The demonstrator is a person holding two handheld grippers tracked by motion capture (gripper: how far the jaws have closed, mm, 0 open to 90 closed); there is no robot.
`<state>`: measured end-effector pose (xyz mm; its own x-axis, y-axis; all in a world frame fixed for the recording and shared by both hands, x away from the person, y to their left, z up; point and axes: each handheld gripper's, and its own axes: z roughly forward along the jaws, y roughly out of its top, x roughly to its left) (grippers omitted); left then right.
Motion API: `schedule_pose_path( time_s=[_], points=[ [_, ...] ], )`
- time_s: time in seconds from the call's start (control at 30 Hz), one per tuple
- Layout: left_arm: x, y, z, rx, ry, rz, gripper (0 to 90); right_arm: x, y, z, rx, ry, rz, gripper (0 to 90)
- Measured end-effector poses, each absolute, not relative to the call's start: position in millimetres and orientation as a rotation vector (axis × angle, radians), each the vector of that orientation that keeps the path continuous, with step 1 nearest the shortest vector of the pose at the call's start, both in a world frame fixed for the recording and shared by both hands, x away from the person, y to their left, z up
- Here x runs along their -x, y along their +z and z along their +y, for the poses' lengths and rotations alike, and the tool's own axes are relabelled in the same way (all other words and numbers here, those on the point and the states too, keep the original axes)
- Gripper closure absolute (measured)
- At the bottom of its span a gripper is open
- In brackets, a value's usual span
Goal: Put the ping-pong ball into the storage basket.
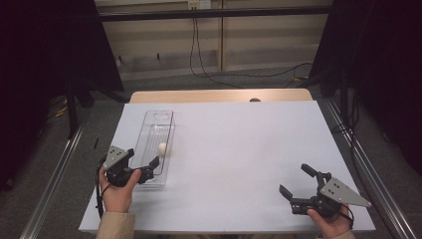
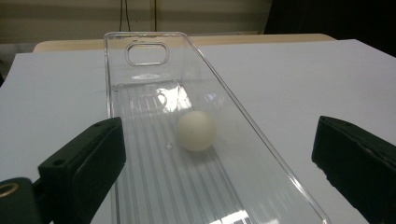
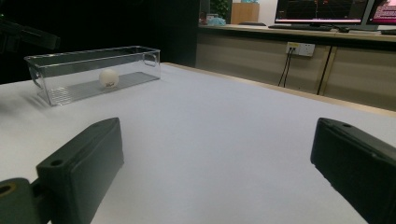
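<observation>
Right gripper (image 3: pixel 217 172) agape; ball (image 3: pixel 108 77) inside clear bin (image 3: pixel 70 88).

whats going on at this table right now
A person holds a two-jaw gripper in each hand over a white-covered table. The left gripper is open at the near end of a long clear plastic bin, where a small white ball lies on the ribbed floor, not yet gripped. The right gripper is open too, near the table's near right corner, holding nothing.

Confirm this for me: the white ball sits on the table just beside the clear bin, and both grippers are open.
Not quite. The white ball lies inside the clear bin, on its ribbed floor, not beside it; the left gripper view shows this plainly. The rest holds: the left gripper and right gripper are both open.
</observation>
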<state>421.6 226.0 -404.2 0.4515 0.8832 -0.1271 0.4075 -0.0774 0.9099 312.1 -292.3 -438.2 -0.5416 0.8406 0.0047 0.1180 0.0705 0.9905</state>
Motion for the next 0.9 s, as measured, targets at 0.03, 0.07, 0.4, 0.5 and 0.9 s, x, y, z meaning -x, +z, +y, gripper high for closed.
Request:
schedule_pose_path(
  time_s=[0.03, 0.07, 0.4, 0.5, 0.9],
  points=[
    [-421.0, -404.4, 226.4, -1.681, 0.587, 1.13, 3.1, -312.1, -438.2, -292.2, -0.956, 1.524, 1.743, 1.9],
    [-420.5, -404.7, 227.2, -1.683, 0.586, 1.125, 3.0, -312.2, -438.3, -292.2, -0.954, 1.523, 1.741, 1.9],
    [-415.7, -407.2, 230.0, -1.674, 0.59, 1.103, 3.0, -311.9, -438.1, -292.4, -0.951, 1.525, 1.744, 1.9],
    [-414.0, -408.1, 230.7, -1.667, 0.595, 1.099, 3.0, -311.7, -437.9, -292.8, -0.957, 1.521, 1.744, 1.8],
    [-407.4, -409.4, 236.2, -1.661, 0.609, 1.083, 3.0, -311.7, -437.9, -292.9, -0.957, 1.521, 1.745, 1.9]
  ],
)
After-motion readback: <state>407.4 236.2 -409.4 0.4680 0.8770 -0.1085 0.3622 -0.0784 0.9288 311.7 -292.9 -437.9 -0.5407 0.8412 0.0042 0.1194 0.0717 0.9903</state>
